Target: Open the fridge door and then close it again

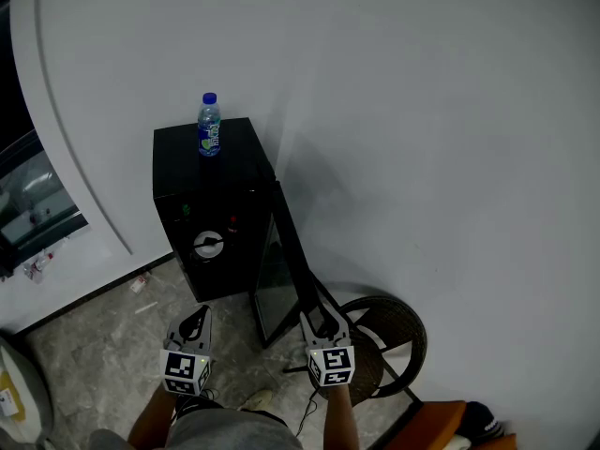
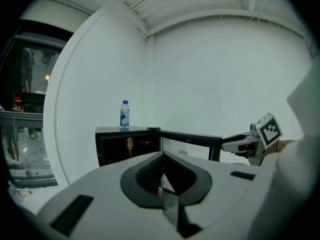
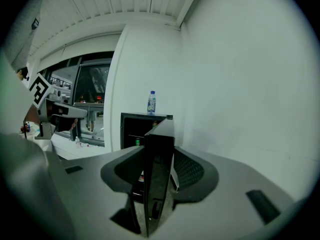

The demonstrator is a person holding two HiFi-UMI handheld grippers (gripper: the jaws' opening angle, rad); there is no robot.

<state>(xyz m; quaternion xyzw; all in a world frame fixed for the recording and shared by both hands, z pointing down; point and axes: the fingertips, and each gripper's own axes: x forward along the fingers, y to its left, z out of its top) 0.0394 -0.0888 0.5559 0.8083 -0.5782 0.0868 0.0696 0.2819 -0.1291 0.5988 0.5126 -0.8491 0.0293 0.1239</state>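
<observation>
Glossy black fridge door (image 3: 159, 154) — matt white wall (image 1: 422, 111).

"What is the room like?"

"The wall (image 1: 422, 111) is plain white and bends round at the left. The floor (image 1: 103, 336) is grey stone with pale streaks."

"Any furniture?"

"A round woven stool (image 1: 403, 336) stands by the wall. A big dark window (image 3: 92, 89) is at the left. The ceiling (image 3: 130, 1) has white slats."

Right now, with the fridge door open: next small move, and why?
Probably swing the right gripper toward the fridge to start closing the fridge door: it stands wide open with its edge clamped in that gripper's jaws; the left gripper is shut, empty.
</observation>
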